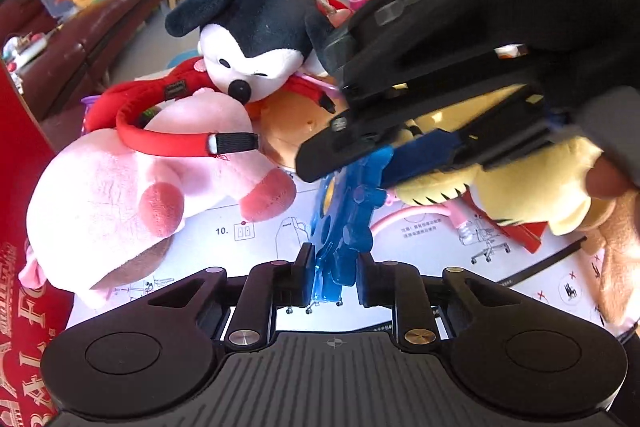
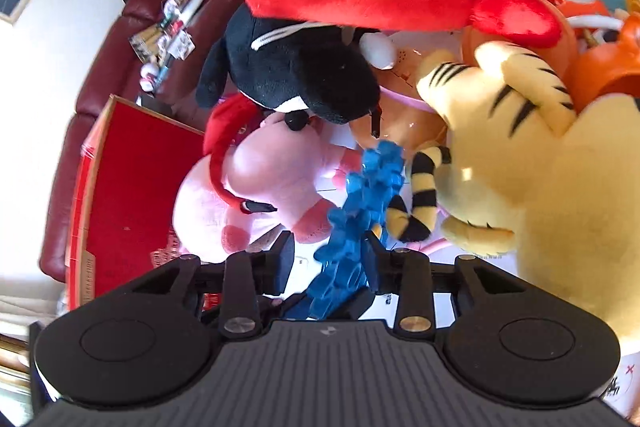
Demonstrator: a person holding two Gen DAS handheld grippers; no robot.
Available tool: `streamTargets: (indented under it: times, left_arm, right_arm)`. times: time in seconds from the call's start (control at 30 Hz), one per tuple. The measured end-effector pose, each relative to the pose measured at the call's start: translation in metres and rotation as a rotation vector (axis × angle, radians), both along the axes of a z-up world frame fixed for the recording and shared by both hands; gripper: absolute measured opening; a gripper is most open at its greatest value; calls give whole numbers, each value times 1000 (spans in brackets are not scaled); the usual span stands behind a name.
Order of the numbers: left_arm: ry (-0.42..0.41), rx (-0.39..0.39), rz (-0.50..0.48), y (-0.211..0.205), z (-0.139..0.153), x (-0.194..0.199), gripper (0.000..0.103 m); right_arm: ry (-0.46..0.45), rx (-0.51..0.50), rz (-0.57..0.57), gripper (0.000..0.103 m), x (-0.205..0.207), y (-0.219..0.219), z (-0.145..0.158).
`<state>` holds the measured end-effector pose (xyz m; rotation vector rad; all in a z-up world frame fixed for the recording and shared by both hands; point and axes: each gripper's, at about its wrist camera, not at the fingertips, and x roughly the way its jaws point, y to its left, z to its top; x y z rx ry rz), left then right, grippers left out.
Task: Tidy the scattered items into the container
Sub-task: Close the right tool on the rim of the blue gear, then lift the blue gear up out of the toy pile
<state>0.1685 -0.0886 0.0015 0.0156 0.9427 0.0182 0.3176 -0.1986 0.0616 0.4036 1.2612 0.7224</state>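
We log: blue toy (image 1: 346, 227), glossy translucent plastic. Pink pig (image 1: 120, 195), black-and-white mouse (image 1: 256, 39), striped tiger (image 2: 520, 155): soft matt plush cloth. Printed sheet (image 1: 256, 227): smooth white paper. Left gripper (image 1: 330, 267): matt black plastic w/ brass-look metal pins. Red box (image 2: 136, 187): matt card.

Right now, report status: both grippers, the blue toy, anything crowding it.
Left gripper shut on blue toy. Right gripper around its other end, grip unclear. Pink plush, tiger plush crowd it.
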Motion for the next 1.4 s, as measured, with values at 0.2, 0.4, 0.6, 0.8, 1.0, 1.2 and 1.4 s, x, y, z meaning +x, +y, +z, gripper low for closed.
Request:
streamTargets:
  times: [0.2,0.4,0.6,0.8,1.0,1.2,1.4]
  left_arm:
    - [6,0,36,7,-3,1,26]
    - [42,3,94,14,-12,12,43]
    - [39,38,38,3,-14,10,24]
    - [53,9,8,1,-6,10,17]
    - [85,23,23,-1,-6,18,25]
    - [124,71,59,2,-12,26,43]
    - [135,91,51,2,-16,26,27]
  right_arm:
    - [-65,-103,18,38,3,17,-3]
    - [-59,-112,-3,27,0,12,-9]
    - [-35,-87,-4,23,-1,8,-9]
    - [-15,-44,-22,30,4,5,-3]
    - [-31,-69,-39,25,4,1,-3]
    - [-50,-90,-33,23,0,2,-6]
    - [-37,-67,-35,24,-1,2,-8]
